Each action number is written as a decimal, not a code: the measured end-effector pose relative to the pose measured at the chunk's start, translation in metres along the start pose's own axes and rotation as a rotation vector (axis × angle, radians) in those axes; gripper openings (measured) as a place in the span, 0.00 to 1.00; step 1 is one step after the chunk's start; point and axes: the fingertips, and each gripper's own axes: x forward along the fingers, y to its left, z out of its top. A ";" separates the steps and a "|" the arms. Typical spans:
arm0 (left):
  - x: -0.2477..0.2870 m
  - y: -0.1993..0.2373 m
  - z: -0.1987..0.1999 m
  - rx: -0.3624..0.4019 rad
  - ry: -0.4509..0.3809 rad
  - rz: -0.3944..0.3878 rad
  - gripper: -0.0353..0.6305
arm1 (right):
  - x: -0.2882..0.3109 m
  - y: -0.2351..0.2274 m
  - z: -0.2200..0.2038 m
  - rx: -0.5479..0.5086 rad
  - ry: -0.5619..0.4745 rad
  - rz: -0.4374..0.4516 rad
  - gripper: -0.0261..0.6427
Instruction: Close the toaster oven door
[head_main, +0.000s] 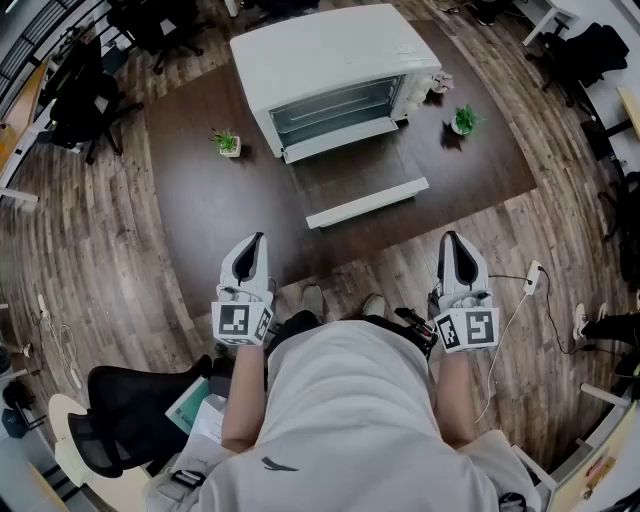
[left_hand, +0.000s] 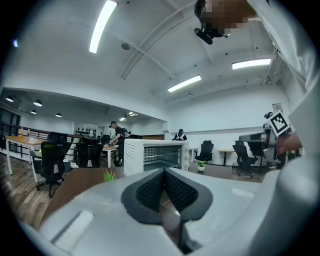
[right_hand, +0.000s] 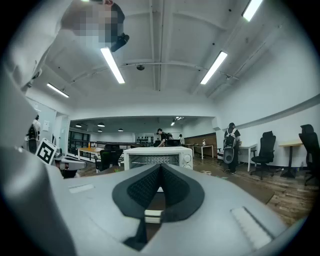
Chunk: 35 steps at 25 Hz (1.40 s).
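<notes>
Standing at the near edge of a dark brown table (head_main: 195, 215), a person in a pale grey shirt holds a two-jaw gripper in each hand, both aimed roughly level at the white toaster oven (head_main: 330, 65) set toward the far middle of the tabletop. The oven's door (head_main: 366, 203) is open, folded down flat toward the person, with its white handle bar along the nearest edge and the dark tabletop showing through the glass (the wire rack inside the cavity is plain to see). The left gripper (head_main: 256, 241) has its black ribbed pads pressed together and holds nothing. The right gripper (head_main: 452, 238) is likewise closed and empty, its pads meeting in its own view with the oven's front straight beyond them. Both grippers hang close to the person's body near the table's front edge, well apart from the door and from each other, and touch nothing on the table. One small potted plant (head_main: 227, 142) stands on the table to the left of the oven, and a second plant (head_main: 464, 120) stands to its right. A black office chair (head_main: 125, 415) sits on the wood floor (head_main: 100, 260) behind the person's left side. Other people show in the background of both gripper views, far across the room.
</notes>
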 end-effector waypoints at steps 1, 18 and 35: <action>0.000 0.000 0.000 0.000 -0.001 -0.001 0.06 | 0.000 0.000 -0.001 0.005 0.002 0.002 0.04; 0.004 -0.008 -0.003 0.006 0.003 -0.013 0.06 | 0.001 -0.005 -0.001 0.037 -0.027 0.019 0.04; 0.002 -0.028 -0.011 -0.011 0.019 0.056 0.06 | -0.014 -0.034 -0.001 -0.004 -0.007 0.054 0.04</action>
